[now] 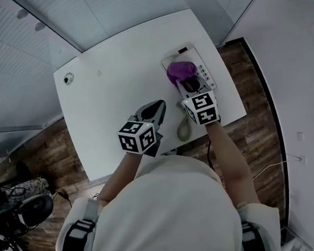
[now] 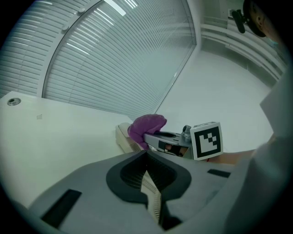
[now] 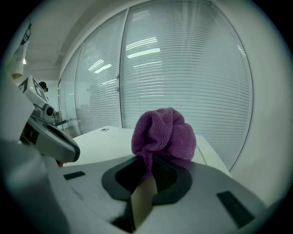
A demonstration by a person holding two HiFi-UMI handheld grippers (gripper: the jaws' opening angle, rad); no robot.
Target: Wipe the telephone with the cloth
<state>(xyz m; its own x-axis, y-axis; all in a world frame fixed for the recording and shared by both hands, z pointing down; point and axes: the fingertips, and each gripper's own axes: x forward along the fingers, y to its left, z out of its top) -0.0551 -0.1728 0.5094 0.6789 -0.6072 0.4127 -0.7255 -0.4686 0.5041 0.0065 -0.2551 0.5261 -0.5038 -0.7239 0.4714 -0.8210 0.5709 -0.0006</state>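
- At the far right corner of the white table (image 1: 110,87) sits the off-white desk telephone (image 1: 206,72). It lies flat on its base, with its coiled cord (image 1: 184,128) trailing toward the near edge.
- The right gripper (image 3: 144,183) is clamped on a bunched purple terry cloth (image 3: 165,135). A pinched fold runs down between the jaws, and the rest bulges out in front as a round wad.
- Seen from above, that wad covers the left part of the telephone, while the row of buttons along its right side lies bare. From the side, the cloth looks pressed onto the top of the telephone, though the wad itself hides the line of contact.
- The left gripper (image 2: 149,176) has its jaws closed together with nothing between them. It hangs above bare table, nearer the person and well apart from the telephone, taking no part.
- My reading is that the cloth has been fetched and brought to the telephone, so wiping is either at its start or under way. Nothing shows how much of the surface has been gone over. The button side, the front edge and the cord look left to do.
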